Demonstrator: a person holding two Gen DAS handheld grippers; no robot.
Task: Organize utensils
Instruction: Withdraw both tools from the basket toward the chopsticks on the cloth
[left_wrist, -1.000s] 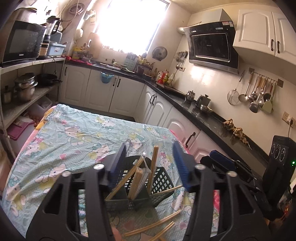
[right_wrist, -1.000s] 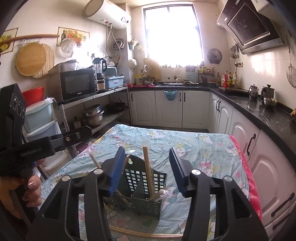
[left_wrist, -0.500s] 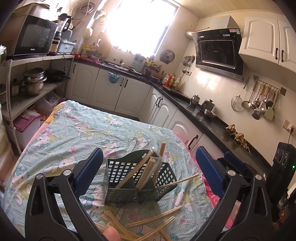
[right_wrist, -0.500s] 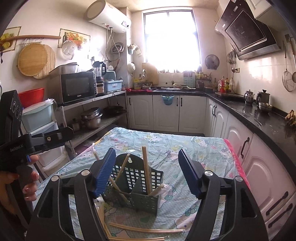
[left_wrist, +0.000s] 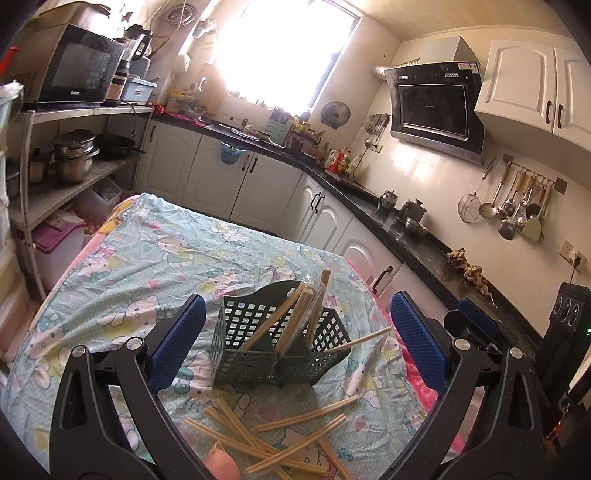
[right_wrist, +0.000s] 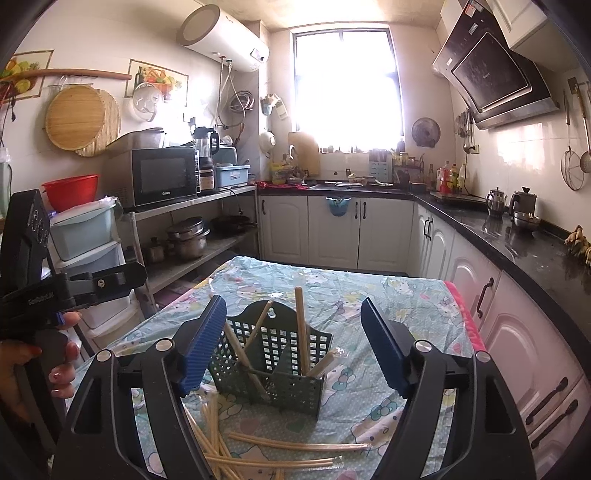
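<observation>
**Both tools wide, caddy between the pads, sticks loose on the cloth**

Left tool (left_wrist: 293, 334): jaws spread as far as they go, nothing gripped. The caddy (left_wrist: 255, 349) sits between the blue pads (left_wrist: 181, 338), clear of both.

Right tool (right_wrist: 293, 343): jaws opening, nothing pressed. The same caddy (right_wrist: 275, 369) stands between its pads, apart from each.

Caddy: dark green, perforated walls, divided into compartments, upright on the worktop (left_wrist: 122, 266), which is covered by a pale cartoon-print cloth. It stands toward the near end, slightly right of centre in the left view.

Chopsticks (left_wrist: 291, 317): several lean in the caddy, tips up and tilted at mixed angles; some appear wrapped in clear plastic. One pokes out through the right wall, nearly level. Which compartment each sits in I cannot tell.

Loose sticks (left_wrist: 295, 439): a scattered heap on the cloth just near of the caddy, crossing one another; in the right view they lie at the near left and across the front (right_wrist: 295, 448).

A hand (right_wrist: 26, 373) at far left of the right view holds the other tool's black handle.
</observation>
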